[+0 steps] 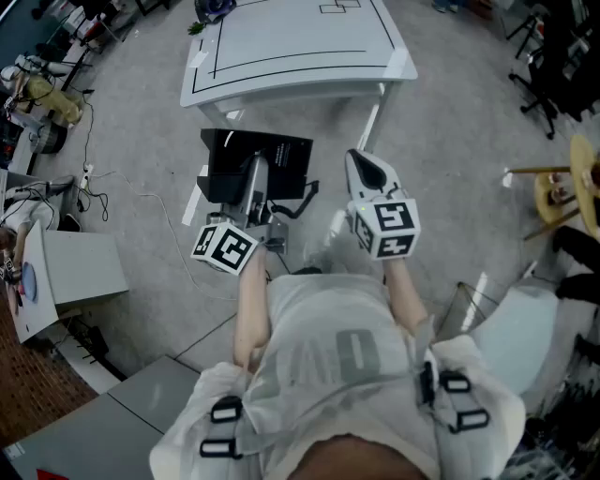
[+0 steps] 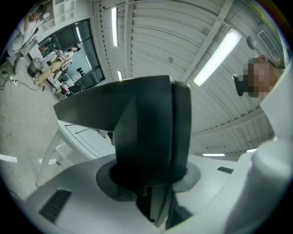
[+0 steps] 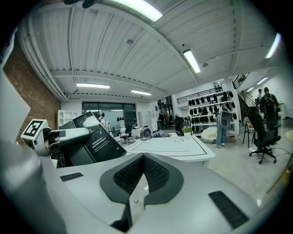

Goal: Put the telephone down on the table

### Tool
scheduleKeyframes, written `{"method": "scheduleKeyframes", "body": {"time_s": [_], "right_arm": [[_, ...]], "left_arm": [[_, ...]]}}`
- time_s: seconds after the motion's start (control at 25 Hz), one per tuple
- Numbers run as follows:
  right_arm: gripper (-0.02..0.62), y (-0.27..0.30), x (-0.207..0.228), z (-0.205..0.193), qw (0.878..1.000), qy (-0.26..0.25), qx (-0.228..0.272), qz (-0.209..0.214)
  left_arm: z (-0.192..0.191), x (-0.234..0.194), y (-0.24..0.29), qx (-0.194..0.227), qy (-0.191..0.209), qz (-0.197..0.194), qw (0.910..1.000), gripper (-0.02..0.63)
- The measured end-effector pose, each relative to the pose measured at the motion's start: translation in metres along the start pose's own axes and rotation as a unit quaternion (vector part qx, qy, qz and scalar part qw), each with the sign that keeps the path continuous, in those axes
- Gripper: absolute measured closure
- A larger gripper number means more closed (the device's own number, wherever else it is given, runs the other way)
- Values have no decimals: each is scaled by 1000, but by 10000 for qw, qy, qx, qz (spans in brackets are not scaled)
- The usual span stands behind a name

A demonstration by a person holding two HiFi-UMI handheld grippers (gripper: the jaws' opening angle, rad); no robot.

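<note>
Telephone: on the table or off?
Off. The left tool clamps the black telephone in the air over the floor, short of the white table.

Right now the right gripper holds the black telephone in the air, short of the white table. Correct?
Not quite: the left gripper holds it. The left gripper view shows the black telephone clamped between that gripper's jaws; the right gripper holds nothing. The rest stands: the telephone is in the air, short of the white table.
</note>
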State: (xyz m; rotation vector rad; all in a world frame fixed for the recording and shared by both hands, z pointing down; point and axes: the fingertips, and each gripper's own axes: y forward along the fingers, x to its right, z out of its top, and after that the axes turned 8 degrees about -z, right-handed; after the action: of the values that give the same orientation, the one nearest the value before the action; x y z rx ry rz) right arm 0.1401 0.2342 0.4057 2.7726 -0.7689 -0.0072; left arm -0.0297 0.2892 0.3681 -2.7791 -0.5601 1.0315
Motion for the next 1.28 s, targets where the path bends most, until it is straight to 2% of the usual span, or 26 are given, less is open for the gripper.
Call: {"method": "scheduleKeyframes", "body": {"time_s": [0.4,0.64,0.84,1.04,1.12,1.28], "right_arm": [[591,9,2,-4,9999,101,-74,53],[591,28,-4,3,9998,170,56,6],[589,54,-12,9,9994,296,133,-72],[589,72,-17,11,9997,83,125,-186],[589,78,-16,16,9995,64,135,-271],[589,86,-14,20,9992,90,157,-355]], "left_arm": [[2,-8,3,76,-82,-92,9999,448],[14,-25,8,109,-120,-166,9997,448],[31,-51,19,125,-145,-417,9989,448],[44,-75,46,-49,-10,-746,9972,448],[54,-78,57,13,-3,-793,9968,448],[68,-85,64,312,-272,-746,9964,448]]}}
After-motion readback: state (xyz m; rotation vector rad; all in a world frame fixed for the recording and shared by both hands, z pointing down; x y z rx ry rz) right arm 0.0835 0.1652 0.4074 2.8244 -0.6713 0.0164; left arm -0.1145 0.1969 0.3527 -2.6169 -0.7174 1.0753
